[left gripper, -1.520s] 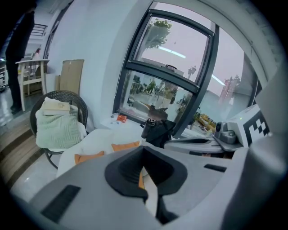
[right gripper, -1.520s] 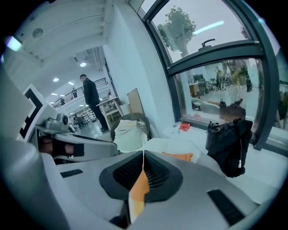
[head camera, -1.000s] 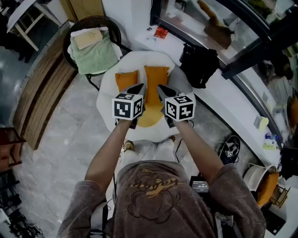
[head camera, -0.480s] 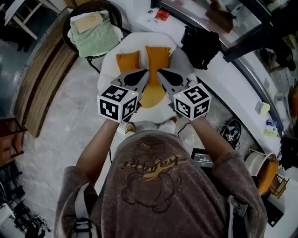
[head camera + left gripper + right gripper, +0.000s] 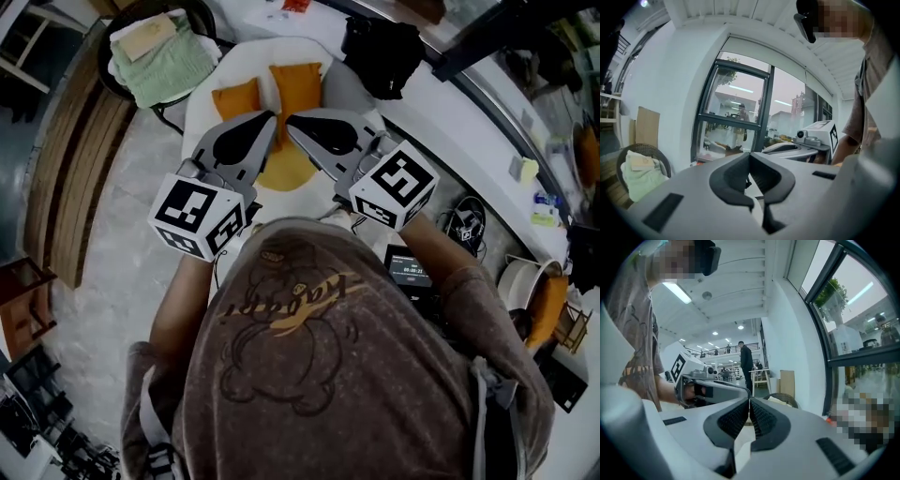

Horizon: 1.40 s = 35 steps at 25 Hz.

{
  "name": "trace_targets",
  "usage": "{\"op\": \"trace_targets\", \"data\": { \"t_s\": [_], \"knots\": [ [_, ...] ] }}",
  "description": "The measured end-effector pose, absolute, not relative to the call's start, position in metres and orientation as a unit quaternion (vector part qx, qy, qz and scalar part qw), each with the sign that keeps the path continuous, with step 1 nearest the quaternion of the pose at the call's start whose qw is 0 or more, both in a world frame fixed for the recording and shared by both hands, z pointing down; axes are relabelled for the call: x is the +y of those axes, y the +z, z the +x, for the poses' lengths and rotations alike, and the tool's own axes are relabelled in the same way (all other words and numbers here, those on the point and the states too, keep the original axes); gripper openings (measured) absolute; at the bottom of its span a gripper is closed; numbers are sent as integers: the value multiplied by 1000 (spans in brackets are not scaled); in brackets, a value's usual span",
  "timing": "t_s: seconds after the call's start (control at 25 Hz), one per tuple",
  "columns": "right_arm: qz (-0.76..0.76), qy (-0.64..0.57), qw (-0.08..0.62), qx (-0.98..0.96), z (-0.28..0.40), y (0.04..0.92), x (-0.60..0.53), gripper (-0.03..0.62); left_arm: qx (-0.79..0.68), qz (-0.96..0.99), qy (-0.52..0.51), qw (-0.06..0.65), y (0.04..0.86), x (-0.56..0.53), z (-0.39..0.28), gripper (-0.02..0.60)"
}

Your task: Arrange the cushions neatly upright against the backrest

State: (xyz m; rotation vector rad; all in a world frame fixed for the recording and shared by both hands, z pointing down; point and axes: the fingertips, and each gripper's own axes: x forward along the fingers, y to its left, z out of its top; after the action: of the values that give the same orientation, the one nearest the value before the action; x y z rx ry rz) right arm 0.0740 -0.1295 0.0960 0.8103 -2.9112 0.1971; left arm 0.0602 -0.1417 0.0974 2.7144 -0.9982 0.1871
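Observation:
Two orange cushions, a small one (image 5: pixel 236 97) and a taller one (image 5: pixel 295 88), stand upright against the backrest of a white round armchair (image 5: pixel 208 79). A yellow round cushion (image 5: pixel 284 171) lies flat on the seat. My left gripper (image 5: pixel 271 116) and right gripper (image 5: pixel 292 124) hang side by side above the seat, tips close together, both shut and empty. In the left gripper view the shut jaws (image 5: pixel 749 157) point level at a window, with the right gripper (image 5: pixel 801 146) beside them. In the right gripper view the pads (image 5: pixel 749 402) meet, and the left gripper (image 5: pixel 700 384) shows at the left.
A wicker chair with a green blanket (image 5: pixel 159 58) stands left of the armchair. A black bag (image 5: pixel 380 49) sits on the white window ledge (image 5: pixel 469 141) to the right. A wooden bench (image 5: pixel 75 178) runs along the left. Gear lies on the floor at the right (image 5: pixel 412 267).
Both grippers have risen from just above the yellow cushion, up and toward the head camera, and turned to point more level. The cushions have not moved.

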Motion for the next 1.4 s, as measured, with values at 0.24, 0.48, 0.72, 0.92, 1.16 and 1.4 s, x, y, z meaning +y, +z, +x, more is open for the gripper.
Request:
{"op": "trace_targets", "data": {
  "t_s": [0.24,0.48,0.72,0.92,1.16,1.4],
  "knots": [
    [258,66,51,-963,77,96,-117,24,-335,932,56,126,103,-132,59,5],
    [250,67,52,-964,77,99,-116,23,-325,935,60,128,109,-135,65,5],
    [241,69,55,-967,81,102,-109,24,-321,936,64,130,115,-131,69,5],
    [224,60,68,-970,82,103,-103,23,-316,936,66,141,123,-130,72,5],
    [210,55,72,-974,86,101,-94,25,-311,936,70,150,129,-124,77,5],
    [192,62,75,-977,92,100,-88,25,-306,937,78,151,132,-118,84,5]
  ]
}}
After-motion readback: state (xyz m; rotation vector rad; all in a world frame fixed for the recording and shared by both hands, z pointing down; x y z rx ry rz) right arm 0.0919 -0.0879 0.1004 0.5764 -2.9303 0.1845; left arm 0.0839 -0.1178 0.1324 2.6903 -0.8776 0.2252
